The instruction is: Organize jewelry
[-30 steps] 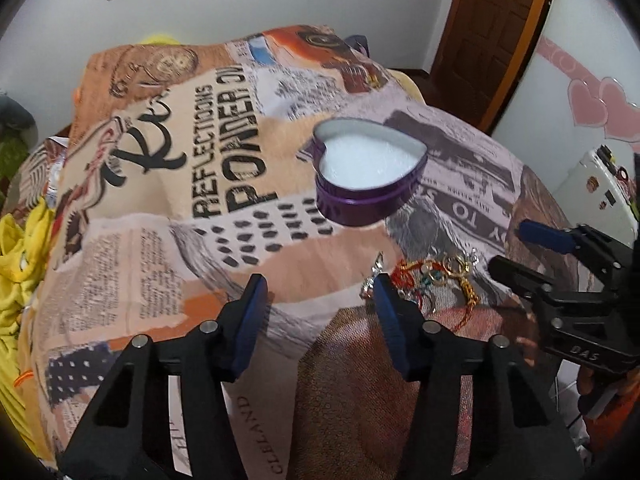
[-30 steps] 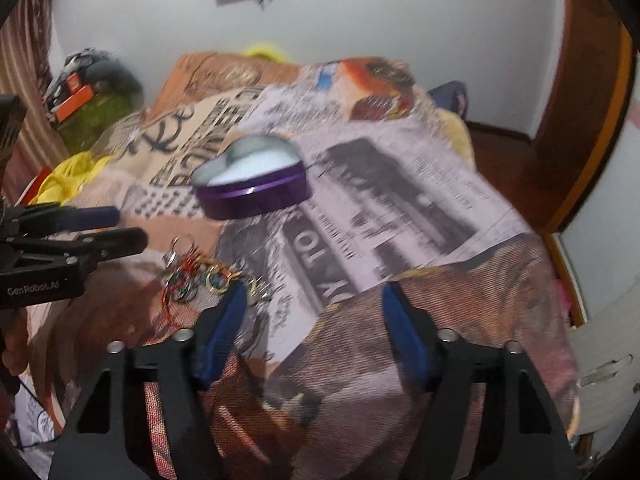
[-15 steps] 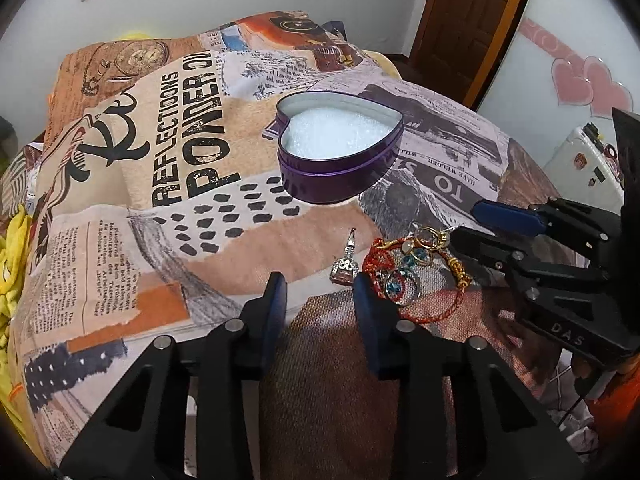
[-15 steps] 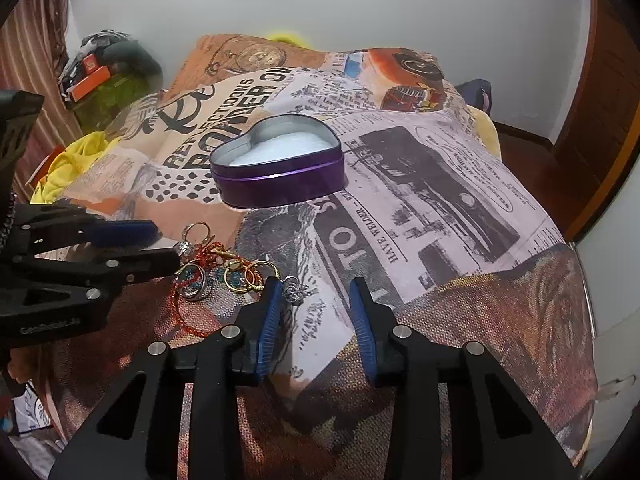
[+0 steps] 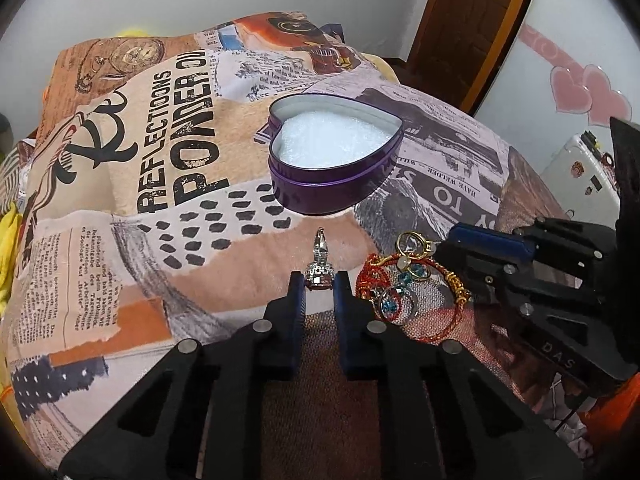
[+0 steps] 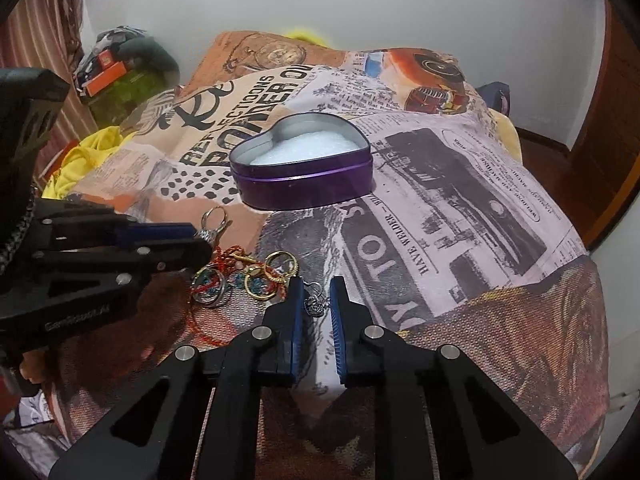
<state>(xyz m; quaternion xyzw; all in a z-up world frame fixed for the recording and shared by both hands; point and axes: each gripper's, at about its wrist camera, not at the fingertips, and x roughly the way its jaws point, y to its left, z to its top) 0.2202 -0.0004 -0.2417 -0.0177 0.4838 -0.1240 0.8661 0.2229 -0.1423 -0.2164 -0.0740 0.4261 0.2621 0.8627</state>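
Jewelry pile (image 5: pixel 408 280) lies on the printed blanket (image 5: pixel 120 208) near its front edge, just in front of the open purple heart tin (image 5: pixel 336 160). Left gripper (image 5: pixel 319 282) pinches a silver charm (image 5: pixel 319 268) — right gripper (image 6: pixel 316 304) is narrowed around a small silver heart pendant (image 6: pixel 314 304), contact unclear.

Left hand-held gripper (image 5: pixel 319 285) nearly closed; right hand-held gripper (image 6: pixel 315 292) likewise.
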